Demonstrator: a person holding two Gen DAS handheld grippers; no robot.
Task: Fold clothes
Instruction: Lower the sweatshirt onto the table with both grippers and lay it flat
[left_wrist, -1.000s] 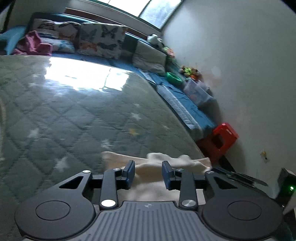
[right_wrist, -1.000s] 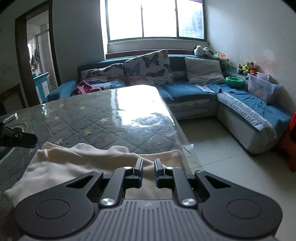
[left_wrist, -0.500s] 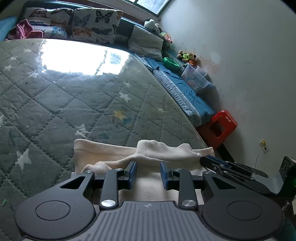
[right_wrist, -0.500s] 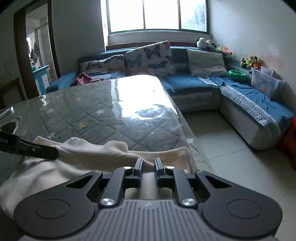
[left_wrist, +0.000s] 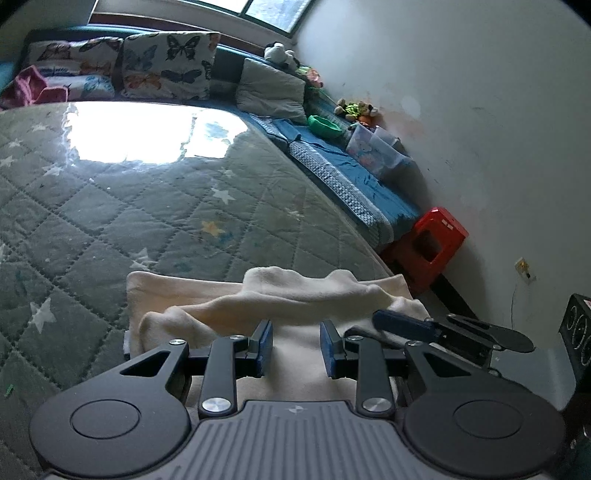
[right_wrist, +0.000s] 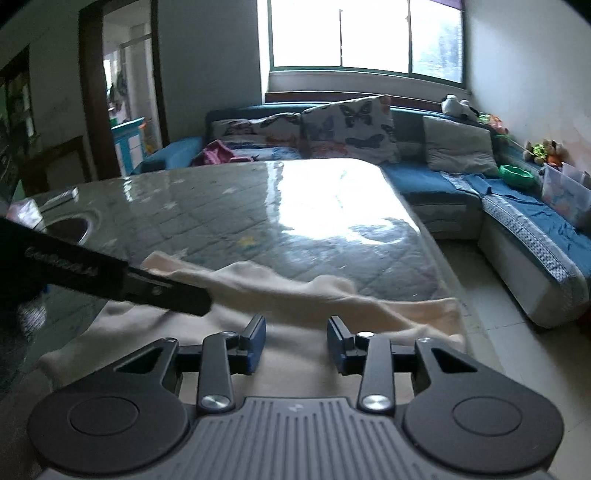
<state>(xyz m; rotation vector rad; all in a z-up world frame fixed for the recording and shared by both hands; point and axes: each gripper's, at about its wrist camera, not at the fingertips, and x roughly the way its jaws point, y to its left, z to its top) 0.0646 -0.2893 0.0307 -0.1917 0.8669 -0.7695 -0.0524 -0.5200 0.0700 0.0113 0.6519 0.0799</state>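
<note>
A cream garment (left_wrist: 258, 295) lies at the near edge of the quilt-covered worktop (left_wrist: 147, 206), its long axis running side to side across both pairs of tongs. The left tongs (left_wrist: 296, 347) stand narrowly parted over the cloth, nothing pinched between them. The right tongs (right_wrist: 296, 343), at the garment's end nearest the worktop's corner, are opening, cloth below them but not gripped. Each hand looks equally close to the fold's raised ridge, just beyond the fingertips.

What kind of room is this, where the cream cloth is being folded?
Most likely a home living room: a blue corner sofa with butterfly-print cushions runs under a window, soft toys sit on it, and the cream cloth lies on a glass-topped quilted table.
</note>
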